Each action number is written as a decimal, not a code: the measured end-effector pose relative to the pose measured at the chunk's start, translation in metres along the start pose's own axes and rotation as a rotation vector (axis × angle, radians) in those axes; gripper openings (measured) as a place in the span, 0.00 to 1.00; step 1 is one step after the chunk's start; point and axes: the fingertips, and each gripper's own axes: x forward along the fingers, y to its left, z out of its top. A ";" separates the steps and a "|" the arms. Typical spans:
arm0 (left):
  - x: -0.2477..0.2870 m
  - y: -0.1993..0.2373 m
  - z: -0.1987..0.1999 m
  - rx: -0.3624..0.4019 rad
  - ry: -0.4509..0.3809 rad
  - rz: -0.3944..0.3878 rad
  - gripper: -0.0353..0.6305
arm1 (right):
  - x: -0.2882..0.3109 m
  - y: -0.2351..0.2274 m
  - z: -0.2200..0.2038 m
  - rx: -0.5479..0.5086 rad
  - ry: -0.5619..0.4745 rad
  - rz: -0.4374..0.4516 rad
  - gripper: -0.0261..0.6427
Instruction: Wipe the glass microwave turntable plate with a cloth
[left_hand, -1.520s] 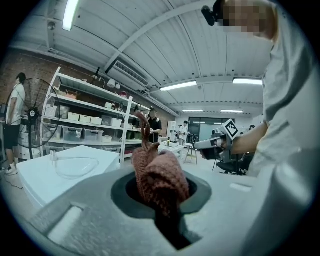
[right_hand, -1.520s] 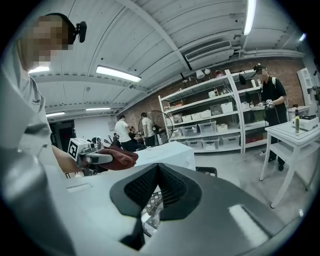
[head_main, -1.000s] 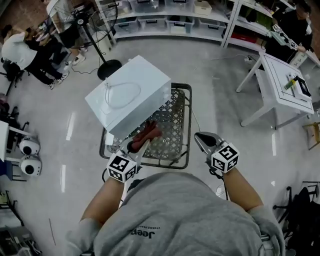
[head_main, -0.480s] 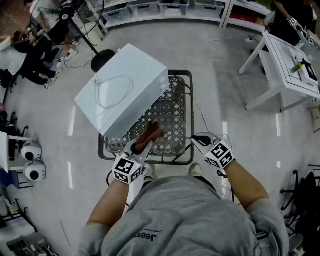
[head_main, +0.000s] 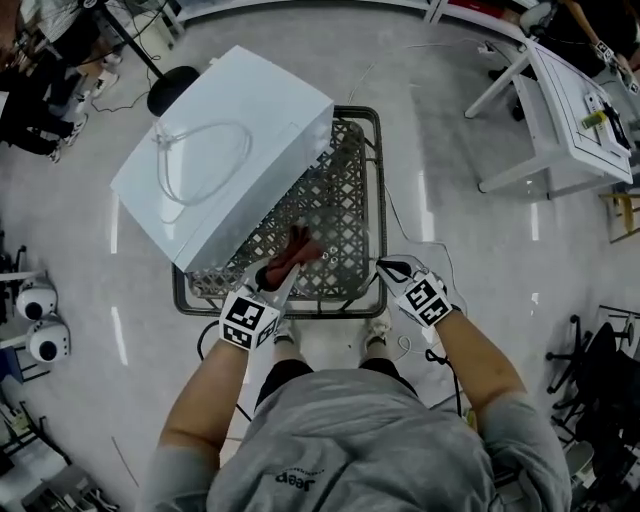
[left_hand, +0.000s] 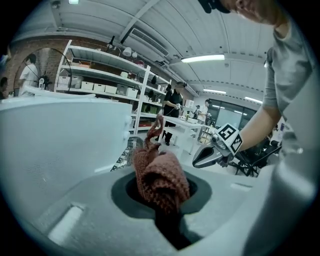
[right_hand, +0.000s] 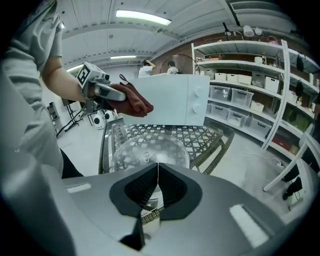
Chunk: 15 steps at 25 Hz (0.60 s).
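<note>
Findings:

1. My left hand-held gripper (head_main: 272, 278) is clamped on a bunched reddish cloth (left_hand: 160, 179). The wad fills the jaws and a loose tail stands up beyond them.
2. My right hand-held gripper (right_hand: 158, 172) has its jaws pressed together with nothing between them. It hovers at the near edge of the mesh-topped bench (head_main: 352, 190).
3. The glass turntable plate (right_hand: 150, 146) lies flat on the mesh, just ahead of the right jaws. It is out of the white microwave (head_main: 225, 150), which stands on the bench's left part.
4. In the right gripper view the cloth is held in the air above the bench, apart from the glass.

Assessment: cloth raised and plate lying bare would fit a wipe about to land on the glass, or one just lifted off it. The pictures do not settle which. I cannot read any smear or dirt on the glass.

Handling notes, as judgement:

- Any pass over the glass calls for the broad face of the wad, not the loose tail.
- The jaw tips should stay off the glass.
- Pressure should be light, because the plate sits loose on open mesh near the edge and could slide.
- The closed right jaws are well placed to steady the rim.
</note>
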 end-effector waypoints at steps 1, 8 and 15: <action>0.005 0.002 -0.003 0.000 0.000 0.000 0.14 | 0.006 -0.002 -0.006 -0.004 0.006 -0.004 0.06; 0.041 0.009 -0.028 -0.007 -0.010 -0.018 0.14 | 0.037 -0.013 -0.034 -0.037 0.004 -0.015 0.06; 0.067 0.007 -0.037 -0.002 -0.045 -0.063 0.14 | 0.052 -0.012 -0.046 -0.097 -0.022 -0.026 0.06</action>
